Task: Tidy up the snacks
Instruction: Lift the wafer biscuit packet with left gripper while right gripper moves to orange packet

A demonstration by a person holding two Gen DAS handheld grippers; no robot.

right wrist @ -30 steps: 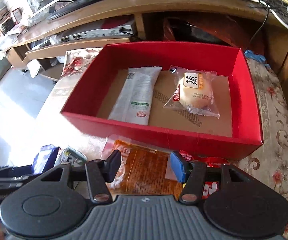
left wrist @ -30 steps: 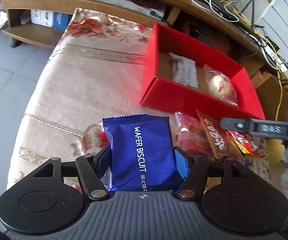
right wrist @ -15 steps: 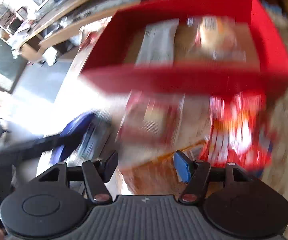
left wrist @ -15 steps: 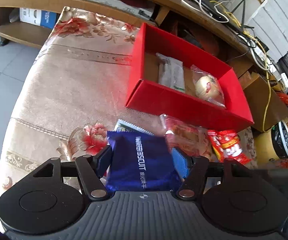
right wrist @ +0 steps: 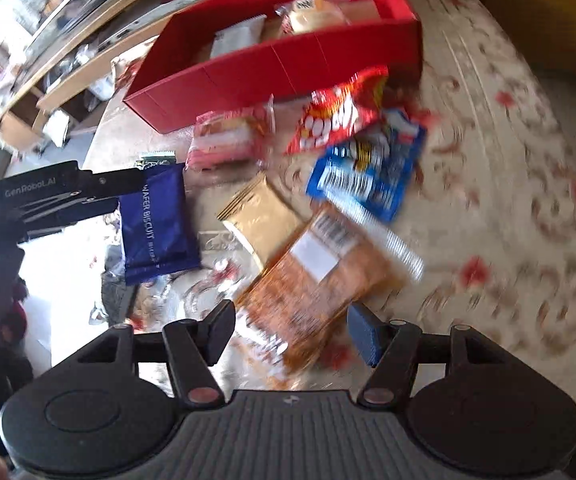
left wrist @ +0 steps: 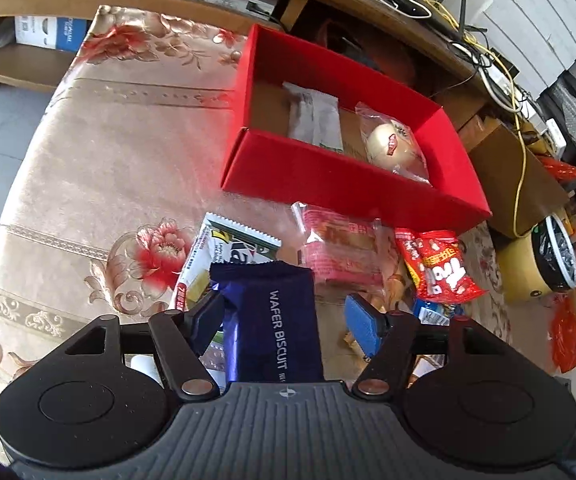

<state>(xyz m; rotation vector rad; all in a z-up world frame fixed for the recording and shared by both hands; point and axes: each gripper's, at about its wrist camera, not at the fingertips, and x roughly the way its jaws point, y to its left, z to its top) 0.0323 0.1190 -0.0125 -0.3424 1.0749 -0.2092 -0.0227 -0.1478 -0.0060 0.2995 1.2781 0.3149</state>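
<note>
Wafer biscuit packet (left wrist: 274, 328), blue: between left gripper (left wrist: 288, 320) jaws, touching left pad, right pad apart; jaws opening. Right gripper (right wrist: 289, 330) jaws parted over orange snack bag (right wrist: 315, 280), unheld. Beyond: red box (left wrist: 327, 176) on desk.

A box (left wrist: 327, 176) sits on the table (left wrist: 100, 152) with a long packet (left wrist: 313, 120) and a wrapped bun (left wrist: 393, 146) side by side inside it. Loose snacks lie before the box: a cake packet (left wrist: 339, 248) at its near wall, a puffs bag (left wrist: 437, 266) to its right, and a wafer biscuit pack (left wrist: 276, 328) nearest, partly over another packet (left wrist: 224, 252).
</note>
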